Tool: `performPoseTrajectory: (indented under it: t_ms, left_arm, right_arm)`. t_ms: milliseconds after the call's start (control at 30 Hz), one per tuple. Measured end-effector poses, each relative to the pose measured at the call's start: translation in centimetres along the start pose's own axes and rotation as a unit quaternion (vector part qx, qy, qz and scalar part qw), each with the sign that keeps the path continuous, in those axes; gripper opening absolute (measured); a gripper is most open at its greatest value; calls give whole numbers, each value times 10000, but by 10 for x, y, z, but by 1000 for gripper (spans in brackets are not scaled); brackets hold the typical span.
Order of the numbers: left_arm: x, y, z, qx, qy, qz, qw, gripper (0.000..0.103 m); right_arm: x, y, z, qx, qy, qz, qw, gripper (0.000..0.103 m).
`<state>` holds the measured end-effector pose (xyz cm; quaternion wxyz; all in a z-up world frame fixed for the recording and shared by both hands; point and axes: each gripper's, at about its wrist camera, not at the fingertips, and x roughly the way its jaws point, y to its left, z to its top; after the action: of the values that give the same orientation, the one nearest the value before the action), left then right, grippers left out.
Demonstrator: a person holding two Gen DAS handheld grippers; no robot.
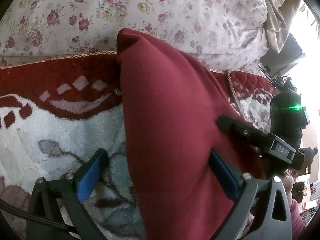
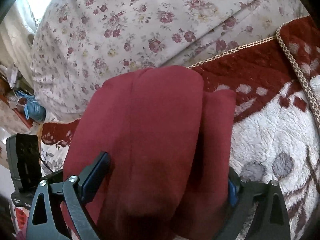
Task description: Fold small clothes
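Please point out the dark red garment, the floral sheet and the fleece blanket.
dark red garment (image 2: pixel 152 124), right wrist view, folded top layer.
floral sheet (image 1: pixel 160 6), left wrist view, flat middle.
fleece blanket (image 1: pixel 60 128), left wrist view, white pile.

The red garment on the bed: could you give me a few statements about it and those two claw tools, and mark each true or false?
1. The red garment lies on a fleecy red-and-white blanket. True.
2. The left gripper is clamped shut on the cloth. False: its jaws stand wide open.
3. The right gripper has blue pads. True.
4. The fabric behind the blanket is plain blue. False: the floral sheet is pale with red roses.
5. The garment is spread flat, unfolded. False: it lies in folded layers.
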<state>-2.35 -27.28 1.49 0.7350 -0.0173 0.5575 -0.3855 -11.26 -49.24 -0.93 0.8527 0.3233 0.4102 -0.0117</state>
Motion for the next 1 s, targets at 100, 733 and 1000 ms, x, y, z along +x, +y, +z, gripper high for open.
performPoseTrajectory:
  t_ms: [100, 733, 1000]
  left_arm:
    - [0, -1, 0, 23, 6, 31, 10000, 101]
    - [0, -9, -2, 152, -56, 113, 9998, 72]
    - [-11, -12, -3, 72, -168, 0, 9998, 45]
  right_arm:
    - [0, 1, 0, -11, 0, -18, 10000, 99]
    - [-7, 6, 2, -67, -249, -158, 9995, 65]
    - [-12, 9, 3, -97, -293, -137, 9994, 51]
